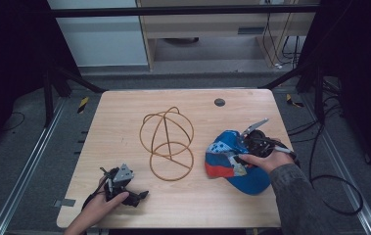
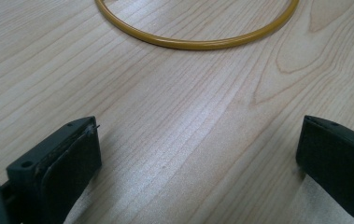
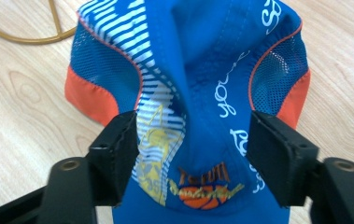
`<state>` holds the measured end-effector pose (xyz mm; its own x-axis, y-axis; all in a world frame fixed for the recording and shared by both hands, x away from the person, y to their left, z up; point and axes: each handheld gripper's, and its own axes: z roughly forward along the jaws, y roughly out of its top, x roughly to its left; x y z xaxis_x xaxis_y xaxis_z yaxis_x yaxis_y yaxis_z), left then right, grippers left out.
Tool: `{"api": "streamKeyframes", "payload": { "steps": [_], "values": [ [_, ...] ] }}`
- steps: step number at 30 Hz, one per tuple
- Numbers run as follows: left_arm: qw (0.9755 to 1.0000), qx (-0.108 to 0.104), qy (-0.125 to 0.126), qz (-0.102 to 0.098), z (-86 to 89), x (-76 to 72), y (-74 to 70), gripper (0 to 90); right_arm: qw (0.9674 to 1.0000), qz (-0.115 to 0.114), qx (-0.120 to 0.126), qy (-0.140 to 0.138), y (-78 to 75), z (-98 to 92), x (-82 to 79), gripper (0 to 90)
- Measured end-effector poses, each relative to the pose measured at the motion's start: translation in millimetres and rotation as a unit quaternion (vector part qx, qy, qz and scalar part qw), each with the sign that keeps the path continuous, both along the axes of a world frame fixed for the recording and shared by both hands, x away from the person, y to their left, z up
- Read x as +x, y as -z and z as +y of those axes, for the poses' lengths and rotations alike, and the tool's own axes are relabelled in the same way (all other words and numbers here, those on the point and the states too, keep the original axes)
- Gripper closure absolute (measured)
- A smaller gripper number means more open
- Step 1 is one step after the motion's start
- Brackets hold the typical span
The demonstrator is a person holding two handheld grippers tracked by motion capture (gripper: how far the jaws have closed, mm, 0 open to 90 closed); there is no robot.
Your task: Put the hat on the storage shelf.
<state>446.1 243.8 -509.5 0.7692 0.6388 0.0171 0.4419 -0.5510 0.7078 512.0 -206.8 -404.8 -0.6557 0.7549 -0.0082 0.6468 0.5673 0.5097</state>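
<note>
Cap (image 3: 198,70) crown is pinched between right gripper (image 3: 193,154) jaws; soft, light fabric, best held at the stiffer brim. Left gripper (image 2: 198,163) is held open, empty.

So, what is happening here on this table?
A person works at a wooden table with a claw in each hand. The right claw has its jaws around a bunched blue cap. The left claw rests open near the table's front edge. A gold wire frame stands between them, untouched.
</note>
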Motion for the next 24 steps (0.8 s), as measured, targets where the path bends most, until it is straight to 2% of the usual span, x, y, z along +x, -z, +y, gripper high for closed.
{"api": "streamKeyframes", "payload": {
  "steps": [5, 8, 15, 17, 18, 19, 24],
  "values": [
    [1.0, 0.0, 0.001, 0.0, 0.1, 0.1, 0.0, 0.0, 0.9998, 0.018, -0.006, 0.011, 7.4, -0.5, 8.6, 43.0],
    [1.0, 0.0, 0.001, 0.0, 0.1, 0.1, 0.0, 0.0, 0.9998, 0.018, -0.004, 0.008, 8.1, -0.1, 9.7, 45.2],
    [1.0, 0.0, 0.001, 0.0, 0.1, 0.0, 0.0, 0.0, 0.9994, 0.034, -0.004, 0.003, 13.9, 2.0, 10.7, 56.0],
    [1.0, 0.0, 0.001, 0.0, 0.1, 0.0, 0.0, 0.0, 0.9992, 0.04, -0.003, 0.0, 16.6, 1.9, 10.3, 66.0],
    [1.0, 0.0, 0.001, 0.0, 0.1, 0.0, 0.0, 0.0, 0.9992, 0.04, -0.003, 0.0, 16.6, 1.9, 10.3, 66.0],
    [1.0, 0.0, 0.001, 0.0, 0.1, 0.0, 0.0, 0.0, 0.9989, 0.047, 0.003, -0.003, 19.0, 1.6, 10.8, 76.5],
    [1.0, 0.0, 0.002, 0.0, 0.2, 0.2, 0.0, 0.0, 0.9986, 0.05, 0.014, -0.001, 17.9, -0.8, 10.1, 89.2]
  ]
}}
